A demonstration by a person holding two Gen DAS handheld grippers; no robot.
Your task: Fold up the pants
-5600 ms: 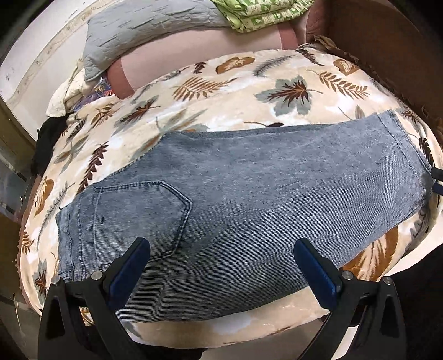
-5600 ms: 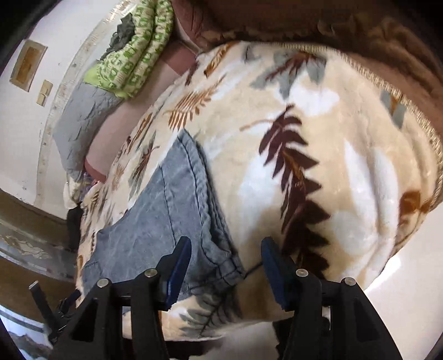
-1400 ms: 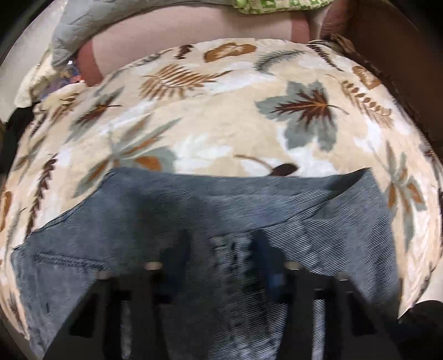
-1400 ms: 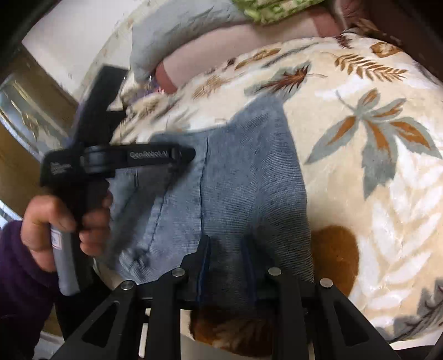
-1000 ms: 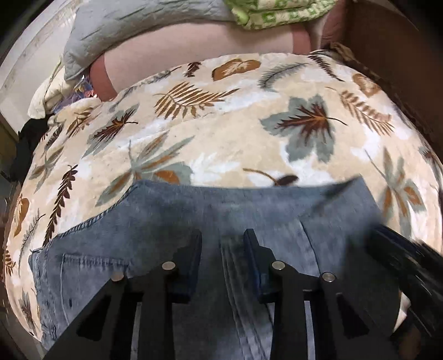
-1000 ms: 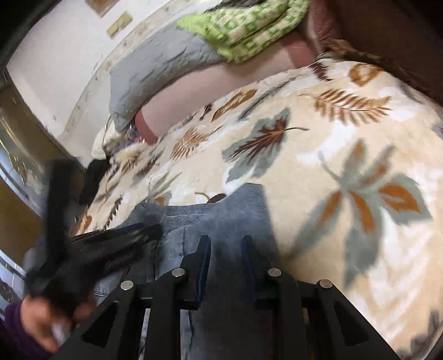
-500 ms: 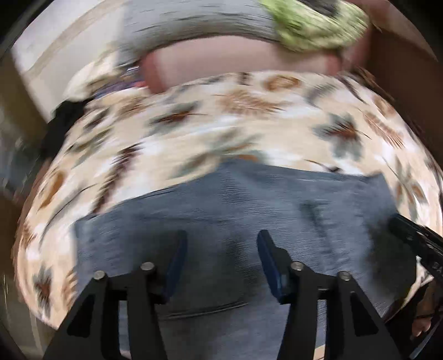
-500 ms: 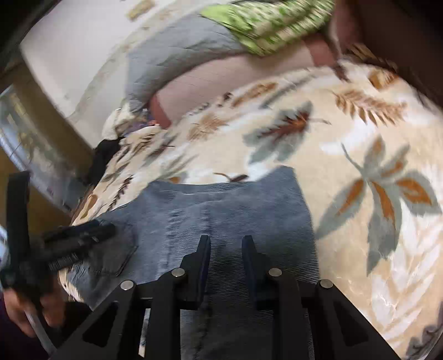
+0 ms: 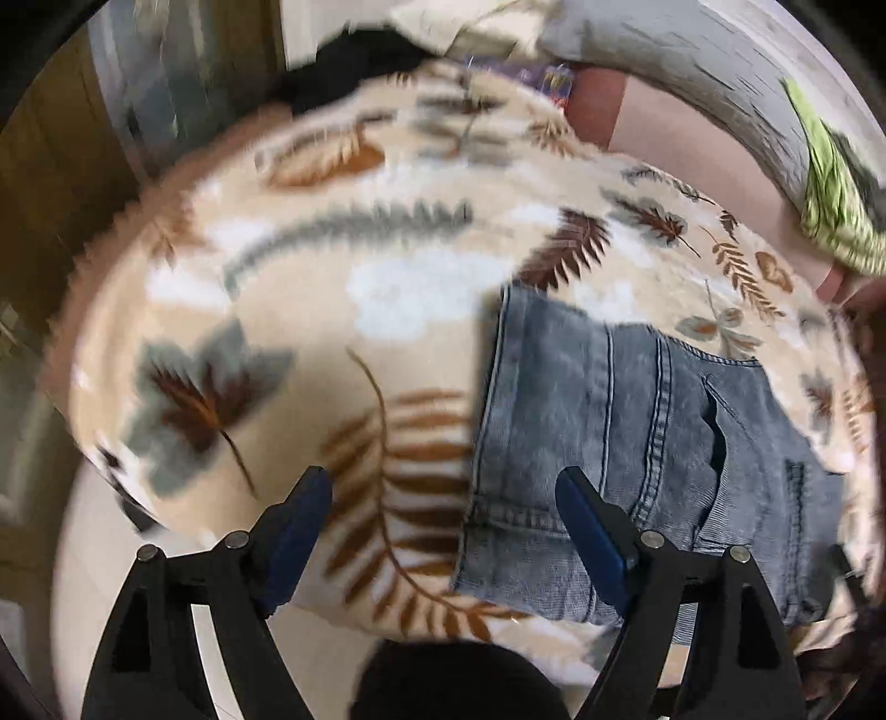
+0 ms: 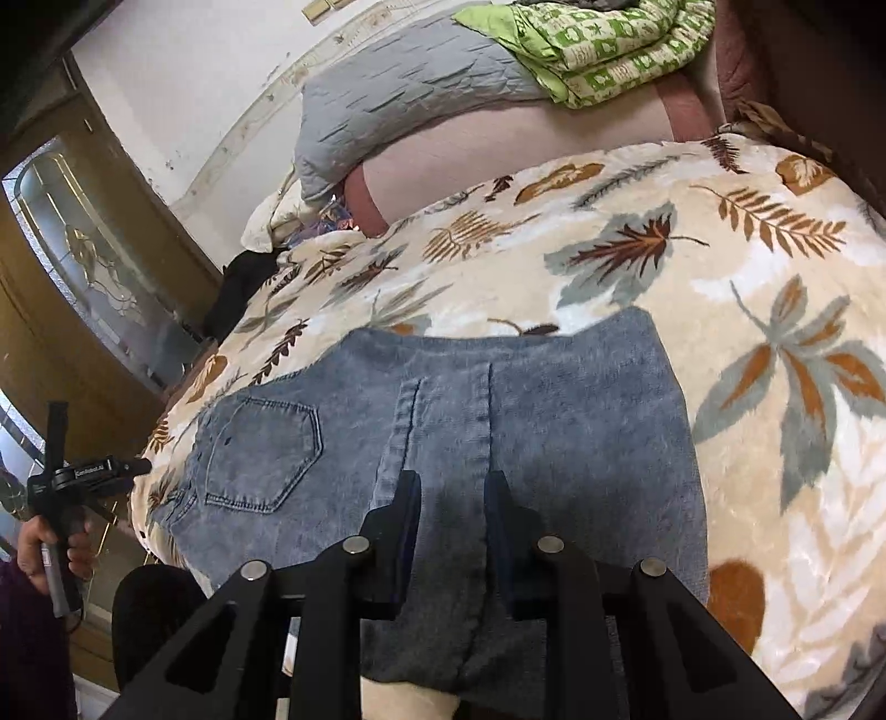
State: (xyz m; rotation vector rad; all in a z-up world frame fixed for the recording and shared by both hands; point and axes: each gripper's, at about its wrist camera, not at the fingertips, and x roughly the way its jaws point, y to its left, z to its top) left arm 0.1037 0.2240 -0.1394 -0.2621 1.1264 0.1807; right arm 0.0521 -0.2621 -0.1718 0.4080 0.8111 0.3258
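Blue-grey denim pants (image 10: pixel 498 421) lie folded over on a leaf-print blanket (image 10: pixel 775 332), back pocket to the left. My right gripper (image 10: pixel 449 487) has its jaws close together on a ridge of the denim at the near edge. My left gripper (image 9: pixel 443 498) is open and empty, off the waistband end of the pants (image 9: pixel 609 443); its right finger (image 9: pixel 587 520) lies over the waistband corner. The left gripper also shows at the far left of the right wrist view (image 10: pixel 105 471), held in a hand.
A grey pillow (image 10: pixel 398 94) and a green patterned quilt (image 10: pixel 609 44) lie at the head of the bed. A brown door with a glass panel (image 10: pixel 83 260) stands to the left. A dark garment (image 10: pixel 238 293) hangs off the bed's far left corner.
My left gripper has let go of the denim, opened wide and swung left to the waistband end. My right gripper stays closed on the fabric near the fold.
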